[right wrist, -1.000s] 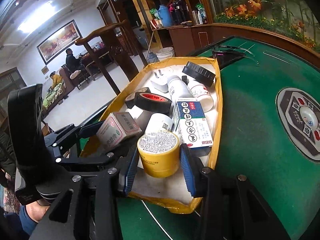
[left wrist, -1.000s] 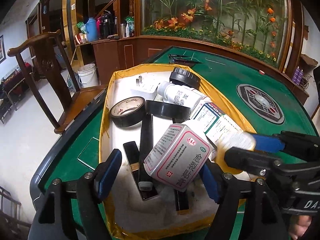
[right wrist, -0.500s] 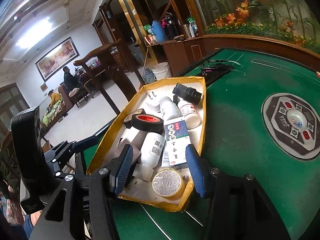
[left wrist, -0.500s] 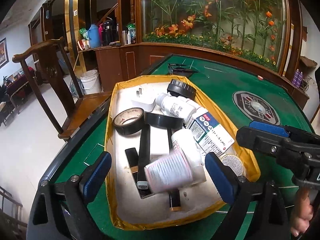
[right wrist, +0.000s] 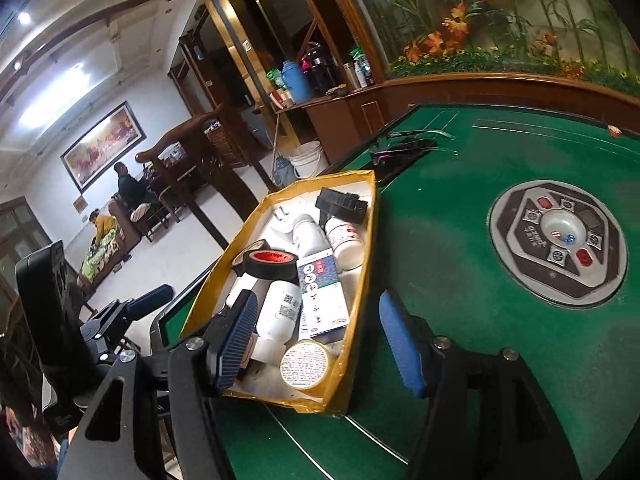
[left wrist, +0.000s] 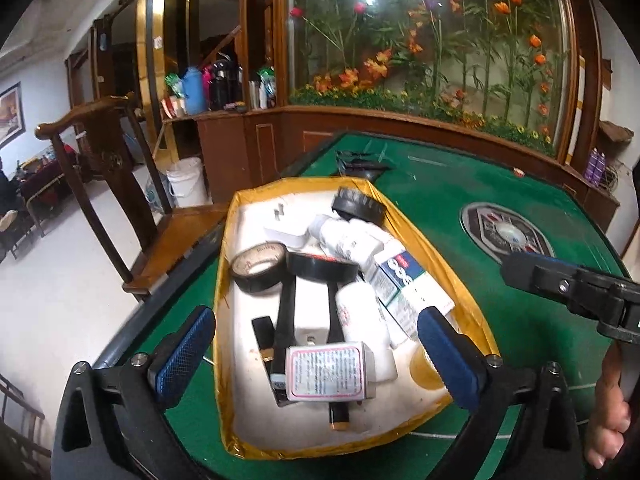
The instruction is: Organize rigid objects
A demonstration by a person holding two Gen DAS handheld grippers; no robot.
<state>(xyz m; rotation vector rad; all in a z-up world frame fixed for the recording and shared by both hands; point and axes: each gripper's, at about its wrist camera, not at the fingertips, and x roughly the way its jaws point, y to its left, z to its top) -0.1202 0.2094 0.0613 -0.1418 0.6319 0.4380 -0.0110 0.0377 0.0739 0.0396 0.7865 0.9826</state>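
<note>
Left gripper (left wrist: 316, 354) is let go and empty, jaws opening wide, hovering over the near end of the tray (left wrist: 226, 288) on the green surface (left wrist: 520, 320). Left wrist view: pink-bordered box (left wrist: 328, 372) lies flat, label up, resting on the black sticks (left wrist: 286, 316) at the near end, long axis running left-right across the tray. My read: light cardboard, stiff but crushable, so pinch across the short sides, gently. White bottle (left wrist: 362, 318) lies on its side just behind it, long axis running away from the camera; smooth plastic, will likely roll, so grip across the body. Blue-white box (left wrist: 400, 284) lies flat along the right wall, long axis the same way. Two black tape rolls (left wrist: 258, 266) sit mid-tray, rigid rings, best taken across the rim

Right wrist view: right gripper (right wrist: 316, 344) also holds nothing, jaws opening, straddling the near corner of the tray with no pad contact I can see. Yellow tape roll (right wrist: 306, 364) sits in that corner, printed face tilted up toward the camera, leaning on the wall; probably heavier than the boxes, firm, take it across the outside. Black cap (right wrist: 342, 204) is at the far end, ribbed, easy to grip. Second white bottle (right wrist: 346, 240) lies near it, which end is its cap I cannot tell
</note>
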